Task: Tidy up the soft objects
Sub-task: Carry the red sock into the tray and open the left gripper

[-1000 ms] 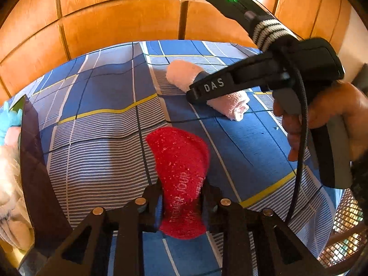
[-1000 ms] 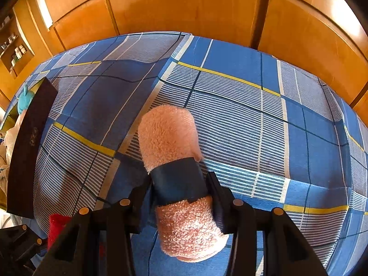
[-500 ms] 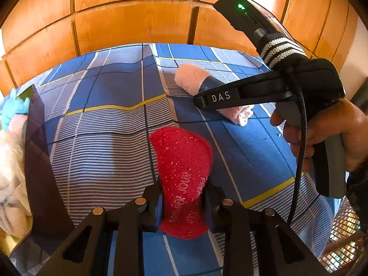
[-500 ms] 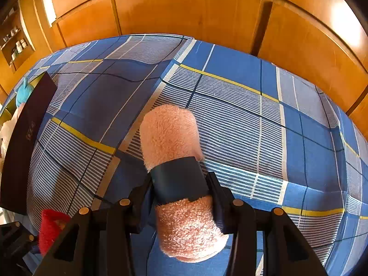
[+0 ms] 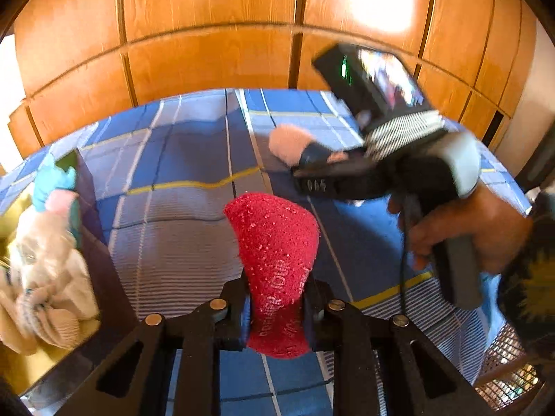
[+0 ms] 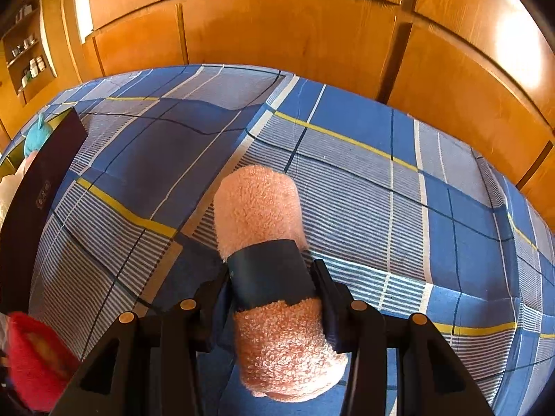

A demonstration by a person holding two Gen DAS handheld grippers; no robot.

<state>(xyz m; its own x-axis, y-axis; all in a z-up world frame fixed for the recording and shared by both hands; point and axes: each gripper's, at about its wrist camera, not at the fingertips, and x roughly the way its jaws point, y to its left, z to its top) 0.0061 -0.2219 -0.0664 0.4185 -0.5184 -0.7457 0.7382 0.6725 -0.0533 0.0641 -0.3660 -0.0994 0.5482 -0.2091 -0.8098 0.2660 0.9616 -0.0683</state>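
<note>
My left gripper (image 5: pixel 277 306) is shut on a red fuzzy sock (image 5: pixel 277 239) with white lettering and holds it above the blue plaid bedspread (image 5: pixel 180 242). My right gripper (image 6: pixel 274 277) is shut on a rolled pink towel (image 6: pixel 258 208) with a dark band (image 6: pixel 269 274) around its middle, lifted off the bed. The towel's end (image 5: pixel 288 140) and the right gripper also show in the left wrist view, to the right of the sock. The sock shows at the lower left of the right wrist view (image 6: pixel 31 357).
A dark-walled box (image 5: pixel 93 242) at the left holds several soft things, among them a light blue plush (image 5: pixel 52 182) and cream cloth (image 5: pixel 48 284). The box also shows in the right wrist view (image 6: pixel 38 201). Wooden wardrobe panels (image 6: pixel 277 27) stand behind the bed. A mesh basket (image 5: pixel 506 374) sits low right.
Both grippers have risen with their loads. The towel has left the bed. The box at the left has come closer and larger in the left wrist view.
</note>
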